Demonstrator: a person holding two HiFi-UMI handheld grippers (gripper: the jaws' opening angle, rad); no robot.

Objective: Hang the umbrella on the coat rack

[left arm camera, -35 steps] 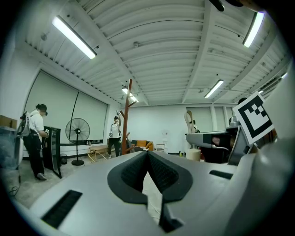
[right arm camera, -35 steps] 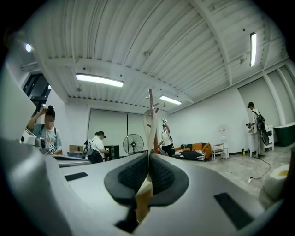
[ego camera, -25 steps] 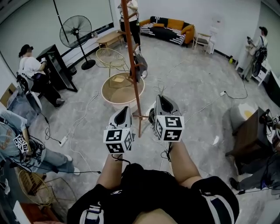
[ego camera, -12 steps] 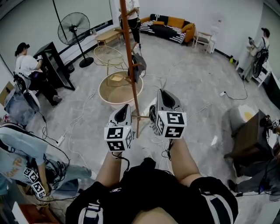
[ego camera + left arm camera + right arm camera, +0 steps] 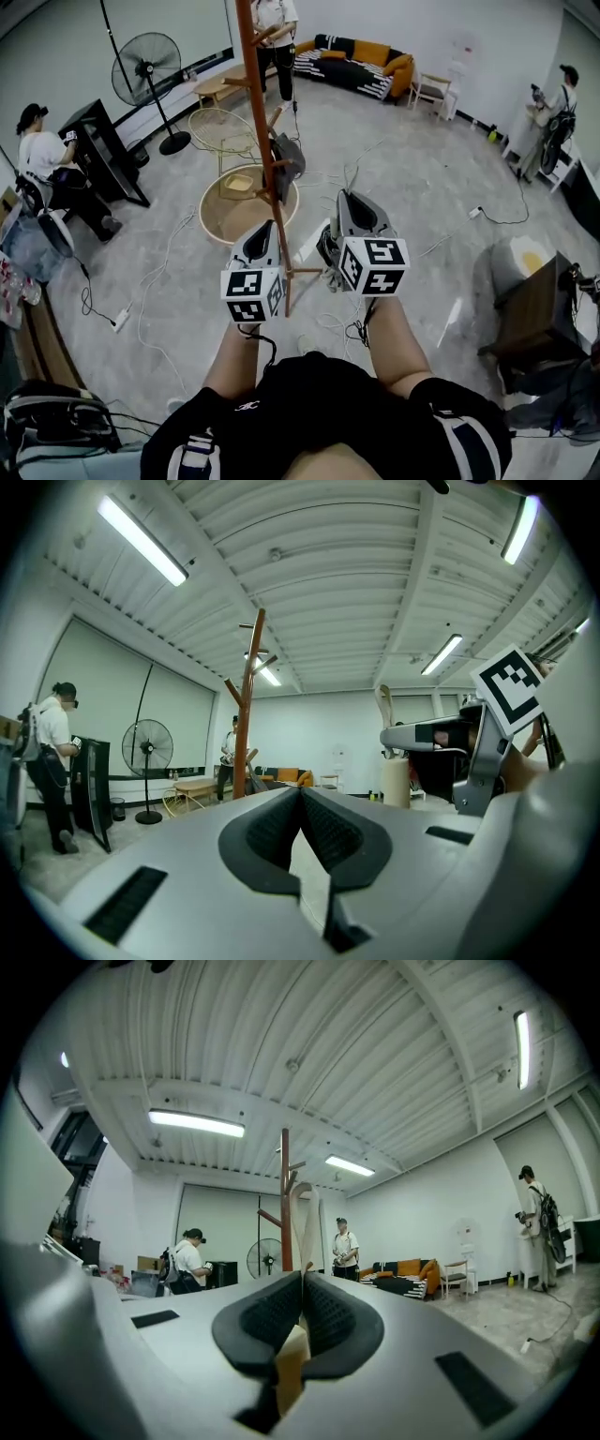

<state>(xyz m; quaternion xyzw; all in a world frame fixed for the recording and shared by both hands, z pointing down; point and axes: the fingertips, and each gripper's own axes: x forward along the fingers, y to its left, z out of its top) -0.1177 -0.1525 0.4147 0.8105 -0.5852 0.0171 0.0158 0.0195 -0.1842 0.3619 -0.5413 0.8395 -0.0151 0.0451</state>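
My left tongs [image 5: 300,790] are pressed together at the tips with nothing between the pads; bare floor shows through the slit nearer the camera. My right tongs [image 5: 302,1275] are clamped on the umbrella [image 5: 307,1211]. A tan block sits pinched between the pads, and a pale curved strip rises from it like a hook. In the head view a dark bundle hangs just under and to the left of the right tongs, and I take that to be the umbrella's body, though it is too small to make out well.

The rack [image 5: 267,169] stands straight ahead of me. Its brown pole runs up between the two tongs in the head view, with its foot on the floor just beyond them. From the right gripper view the pole is dead ahead, and the pale hook overlaps it just to the right. I cannot tell whether the two touch. A dark grey thing [image 5: 286,156] hangs from a peg partway up the pole.

Beyond the rack's foot sits a round tan tub [image 5: 246,208]. Farther back are a wire chair [image 5: 217,129] and a fan [image 5: 145,64] on the left. A sofa [image 5: 361,58] with orange cushions lines the far wall. Cables [image 5: 159,272] trail over the grey floor. People stand at the room's edges, well away from the rack.
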